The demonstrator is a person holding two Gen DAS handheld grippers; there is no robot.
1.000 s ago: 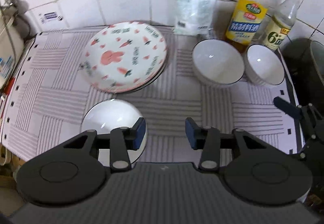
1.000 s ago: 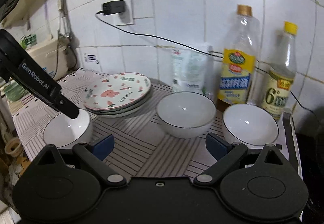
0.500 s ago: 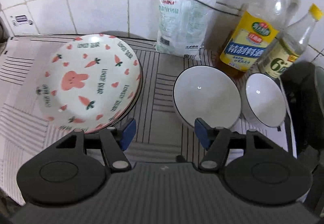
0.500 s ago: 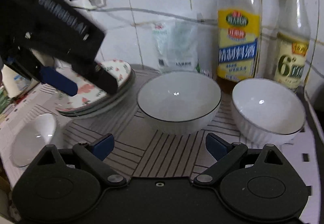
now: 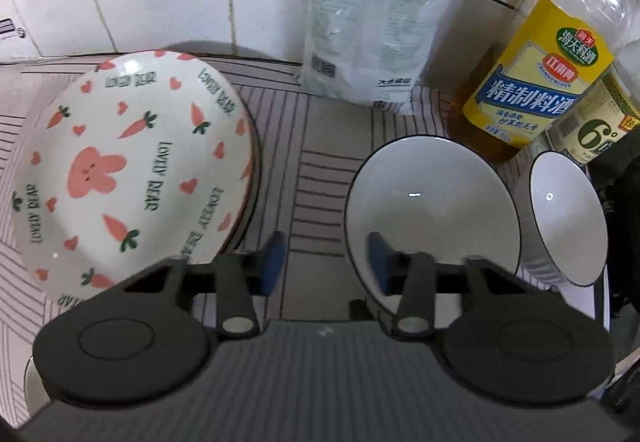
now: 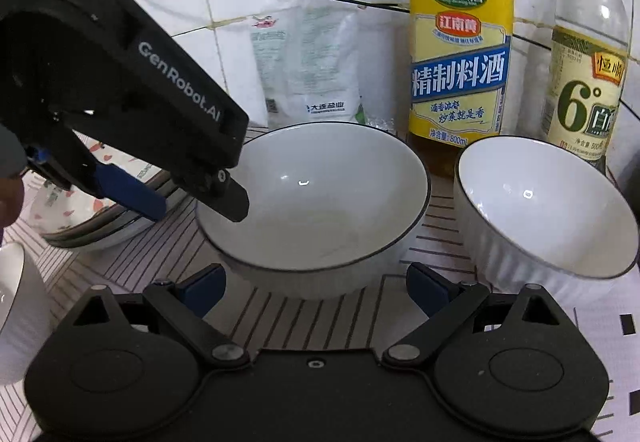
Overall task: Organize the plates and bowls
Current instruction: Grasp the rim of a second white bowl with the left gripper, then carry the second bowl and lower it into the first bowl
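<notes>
left wrist view, gripper: the left gripper (image 5: 322, 262), black with blue pads, sits low in the frame, jaws partly apart and closing; the near-left rim of the wide white bowl with a thin dark rim (image 5: 432, 210) passes between the pads, one pad inside the bowl and one outside, not yet seen pressing.
left wrist view, task things: the rabbit-and-carrot printed plate (image 5: 132, 178) fills the left half of the frame atop its stack; a smaller ribbed white bowl (image 5: 568, 218) stands at the right edge, just beside the wide one; all rest on the striped grey-and-white mat (image 5: 316, 146).
left wrist view, backdrop: a clear plastic salt bag (image 5: 368, 26) and a yellow-labelled cooking wine bottle (image 5: 536, 82) lean by the tiled wall at top.
right wrist view, gripper: the right gripper (image 6: 316, 292) rides at the bottom centre, jaws spread wide with nothing held, pads either side of the wide bowl's near wall but clear of it.
right wrist view, other hand: the left gripper enters from the upper left, its lower finger dipping over the bowl's left rim.
right wrist view, far left: a third small white bowl (image 6: 16, 306) shows at the lower left edge.
step in hand, judged: pinching the wide bowl's rim for lifting.
doing it well: seat the rim deep between the pads before closing, squeeze squarely on the wall, lift straight up, and keep clear of the plate stack and the neighbouring bowl.
</notes>
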